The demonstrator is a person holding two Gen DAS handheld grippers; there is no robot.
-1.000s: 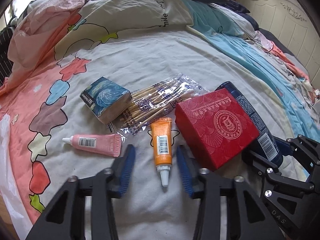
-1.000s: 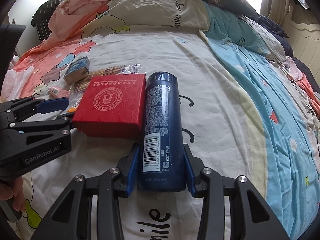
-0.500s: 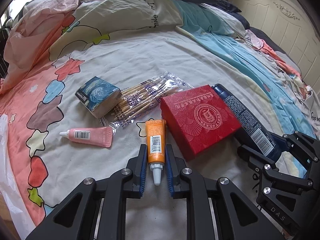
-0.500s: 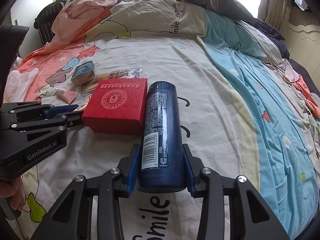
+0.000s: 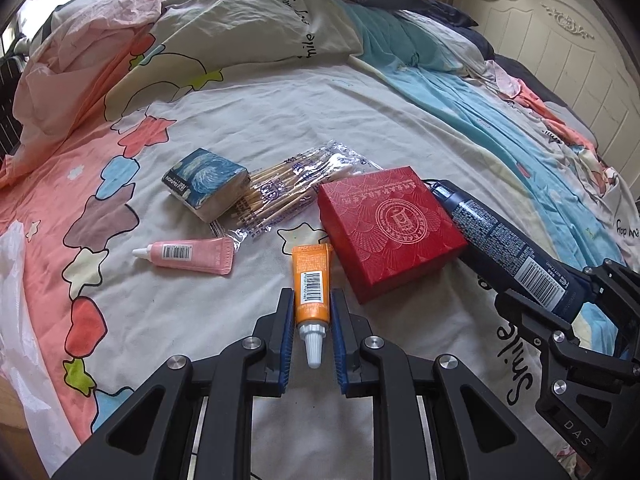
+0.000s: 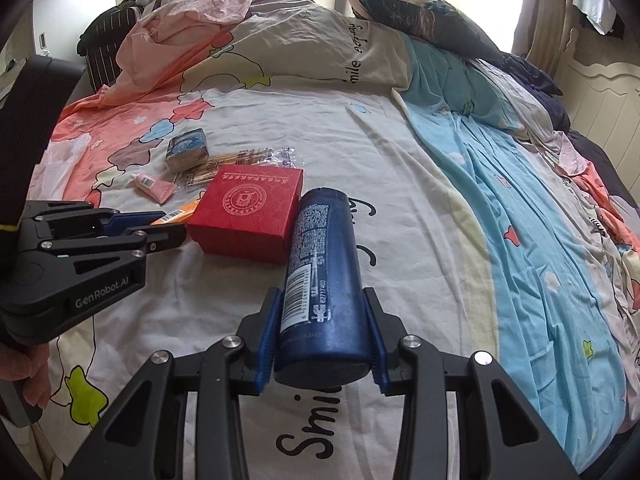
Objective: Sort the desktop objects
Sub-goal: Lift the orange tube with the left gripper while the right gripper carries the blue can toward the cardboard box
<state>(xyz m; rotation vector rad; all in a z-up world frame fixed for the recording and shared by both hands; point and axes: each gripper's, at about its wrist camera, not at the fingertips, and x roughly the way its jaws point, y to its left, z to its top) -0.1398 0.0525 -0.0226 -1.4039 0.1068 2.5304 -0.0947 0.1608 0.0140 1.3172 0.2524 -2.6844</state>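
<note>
Orange tube (image 5: 312, 290) sits right between the left gripper (image 5: 311, 332) fingers, long axis running 12 to 6 in the left wrist view, white nozzle pointing at 6 toward the camera and the crimped end at 12. Both blue pads are pressed on its sides, so the fingers look clamped on it, down near the cap end. It looks soft, with a barcode label facing up, so I'd guess it squishes a bit under the grip.

Right gripper (image 6: 320, 340) is clamped on the blue bottle (image 6: 320, 280), also lying along the fingers, flat base at 6 and the far end at 12, touching the red box (image 6: 248, 212) at its 10 o'clock. Dark, round, probably slippery.

So each hand already has its own thing; the tube is the left's, the bottle the right's. The pink tube (image 5: 188, 254), tissue pack (image 5: 206, 182) and swab bag (image 5: 288, 188) all lie on the bed (image 5: 360, 120), around 10 to 12 from the left fingers, not touched by either gripper.
</note>
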